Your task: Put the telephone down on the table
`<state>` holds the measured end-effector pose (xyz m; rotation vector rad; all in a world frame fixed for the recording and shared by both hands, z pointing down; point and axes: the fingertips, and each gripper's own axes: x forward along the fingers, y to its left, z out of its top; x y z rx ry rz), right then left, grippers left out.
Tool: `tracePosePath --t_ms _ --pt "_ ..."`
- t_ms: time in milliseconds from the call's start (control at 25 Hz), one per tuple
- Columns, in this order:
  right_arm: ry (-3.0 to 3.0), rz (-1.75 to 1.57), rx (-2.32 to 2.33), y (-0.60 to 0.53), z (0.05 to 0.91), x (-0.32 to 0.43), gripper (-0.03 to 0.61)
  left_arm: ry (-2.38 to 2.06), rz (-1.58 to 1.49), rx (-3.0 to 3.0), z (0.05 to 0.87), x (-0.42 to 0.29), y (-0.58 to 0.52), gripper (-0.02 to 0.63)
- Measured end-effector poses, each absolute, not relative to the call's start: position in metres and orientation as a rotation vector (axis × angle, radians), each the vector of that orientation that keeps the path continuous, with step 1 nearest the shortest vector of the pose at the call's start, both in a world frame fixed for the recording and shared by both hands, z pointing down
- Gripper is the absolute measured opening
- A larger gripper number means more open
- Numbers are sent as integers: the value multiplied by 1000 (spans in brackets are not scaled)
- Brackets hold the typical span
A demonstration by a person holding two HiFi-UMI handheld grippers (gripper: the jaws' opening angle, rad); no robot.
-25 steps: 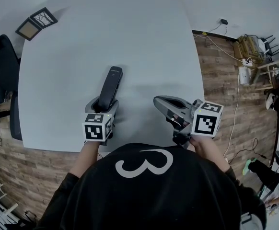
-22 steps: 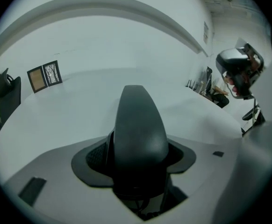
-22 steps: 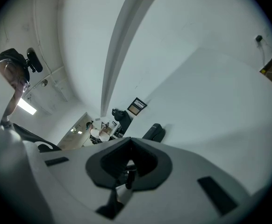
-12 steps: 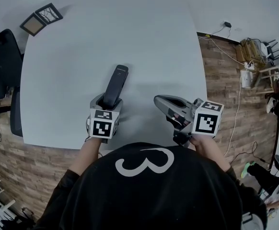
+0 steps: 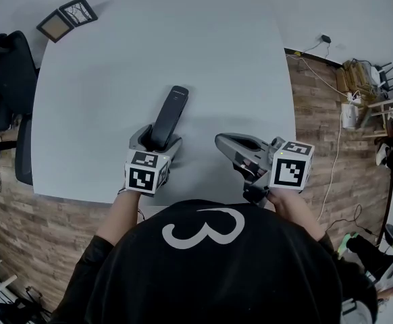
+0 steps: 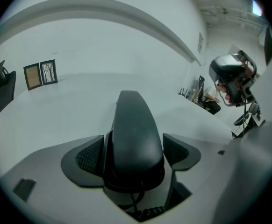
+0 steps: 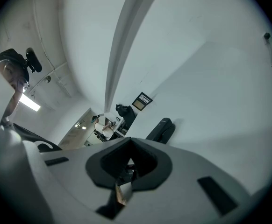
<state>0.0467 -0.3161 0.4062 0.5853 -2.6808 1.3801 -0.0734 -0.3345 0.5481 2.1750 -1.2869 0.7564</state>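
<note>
Left gripper view, observer one: the left gripper's [image 6: 135, 154] jaws are opening. Its black textured pads [image 6: 87, 157] are standing wide on either side of the black plastic telephone handset [image 6: 132, 120]. A gap is showing at the right pad, and the left pad is sitting just beside the shell. Nothing is pressing, as far as I am reading it.

Observer two: And where is the handset lying?

Observer one: Its near end is sitting between the jaws, and its far end is pointing away across the pale grey table [image 6: 52, 115]. Head view is showing it lying on the tabletop, near the person's edge. The right gripper [image 7: 129, 143] is hovering well apart to the right, jaws together, carrying nothing.

Observer two: So which step are we logging?

Observer one: Release, I am judging. The put-down is looking as good as done. The next move is calling for drawing the left gripper straight back along the handset's line with the jaws wide. That way neither pad is dragging the shell or snagging the coiled black cord [image 6: 147, 213] at its near end.
</note>
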Motion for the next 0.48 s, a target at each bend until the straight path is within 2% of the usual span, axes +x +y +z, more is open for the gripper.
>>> tracePosePath --t_ms 160,480 --pt "-2679 1333 586 -307 405 44 9 -1344 691 2190 529 -89 -332 394" --pt "-2779 1256 577 -275 369 33 9 -1221 285 2222 433 -90 -285 393"
